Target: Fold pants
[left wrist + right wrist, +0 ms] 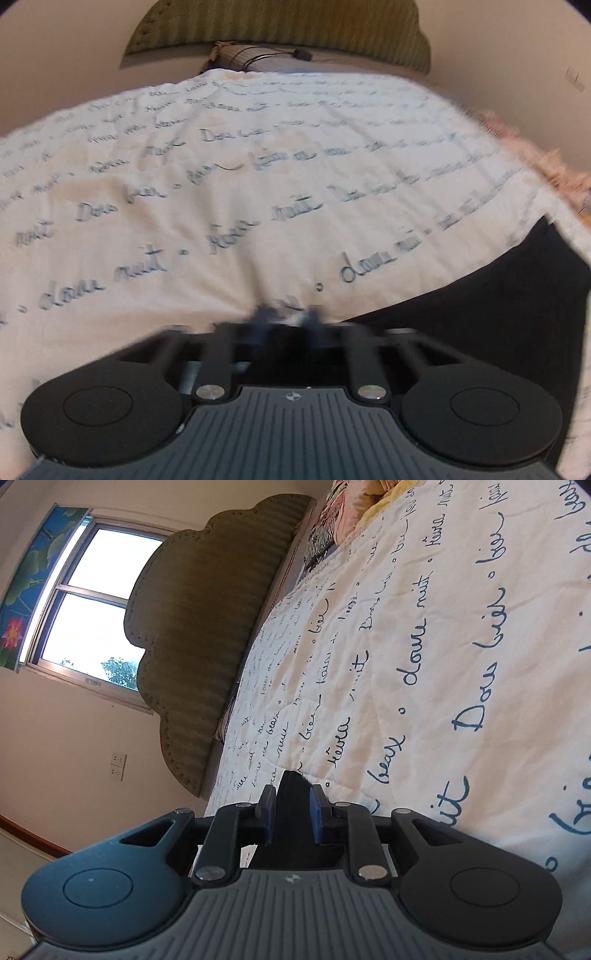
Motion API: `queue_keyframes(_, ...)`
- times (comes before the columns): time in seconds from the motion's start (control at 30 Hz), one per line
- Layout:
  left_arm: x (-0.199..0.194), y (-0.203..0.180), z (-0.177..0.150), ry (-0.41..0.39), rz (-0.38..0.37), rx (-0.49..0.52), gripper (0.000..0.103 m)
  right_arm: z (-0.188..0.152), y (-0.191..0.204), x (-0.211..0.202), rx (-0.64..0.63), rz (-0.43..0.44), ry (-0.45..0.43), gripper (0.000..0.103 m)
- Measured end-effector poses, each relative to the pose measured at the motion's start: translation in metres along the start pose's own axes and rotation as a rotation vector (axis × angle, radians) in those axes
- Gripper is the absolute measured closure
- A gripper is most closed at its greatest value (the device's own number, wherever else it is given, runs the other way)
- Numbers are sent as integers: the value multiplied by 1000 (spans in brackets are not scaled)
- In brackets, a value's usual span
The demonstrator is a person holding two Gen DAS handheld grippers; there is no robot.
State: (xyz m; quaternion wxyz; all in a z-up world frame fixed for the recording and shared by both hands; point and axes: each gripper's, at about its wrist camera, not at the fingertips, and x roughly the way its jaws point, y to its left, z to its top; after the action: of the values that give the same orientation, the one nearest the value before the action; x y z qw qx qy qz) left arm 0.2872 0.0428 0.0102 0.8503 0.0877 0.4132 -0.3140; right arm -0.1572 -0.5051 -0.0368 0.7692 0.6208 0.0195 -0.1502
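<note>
The pants point(498, 314), black and limp, lie on the bed's quilt point(258, 184) at 4 o'clock in the left view; they should drape and slide, so hems or waistband look best to pinch; the left claw point(284, 317) is blurred but closed together, seemingly empty; the right claw point(291, 812) is clamped on a fold of dark cloth; a green headboard point(207, 635) and a window point(85, 602) stand beyond.

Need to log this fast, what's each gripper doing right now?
Left gripper: closed, blurred; a hold cannot be told.
Right gripper: closed on the black pants.
</note>
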Motion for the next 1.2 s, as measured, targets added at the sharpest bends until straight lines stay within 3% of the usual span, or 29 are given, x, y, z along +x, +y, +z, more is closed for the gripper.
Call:
queue_keyframes(0.1,-10,-18,-4,-11,38,114,100,-4,-1,5,13,2,14,84)
queue_keyframes(0.23,-32,-28,2,-67,55,156,100,-6,1,7,-4,1,26,84)
queue_keyframes(0.33,-40,-18,7,-90,58,122,99,-6,4,8,-20,3,28,84)
queue_keyframes(0.4,-34,-1,4,-97,77,44,97,-6,5,9,-30,3,36,84)
queue_keyframes(0.5,-18,10,-7,-67,101,-22,97,-5,10,13,-59,4,44,84)
queue_keyframes(0.57,-19,12,-7,-94,83,-57,97,2,20,27,-140,-26,84,84)
queue_keyframes(0.63,-11,20,-8,-70,97,-118,96,9,37,44,-282,-86,120,84)
queue_keyframes(0.77,-22,7,-6,-115,83,-107,97,26,66,79,-444,-166,158,83)
queue_keyframes(0.83,-10,8,-10,-55,133,-90,95,24,78,94,-486,-119,227,80)
queue_keyframes(0.87,-9,8,-14,-69,134,-78,94,21,82,103,-515,-106,280,73)
queue_keyframes(0.93,-9,7,-15,-79,144,-77,83,17,87,127,-569,-135,366,63)
queue_keyframes(1.0,-13,5,-16,-101,147,-86,80,18,86,144,-598,-198,373,61)
queue_keyframes(1.03,-16,1,-18,-114,165,-68,70,20,84,149,-590,-201,383,61)
queue_keyframes(1.07,-20,-4,-20,-132,195,-46,50,21,83,153,-577,-199,401,61)
queue_keyframes(1.1,-26,-10,-23,-158,225,-22,39,21,84,153,-582,-199,410,61)
queue_keyframes(1.13,-33,-15,-28,-192,251,3,21,20,87,152,-602,-194,408,61)
queue_keyframes(1.2,-49,-26,-38,-271,295,45,15,24,92,144,-619,-172,391,61)
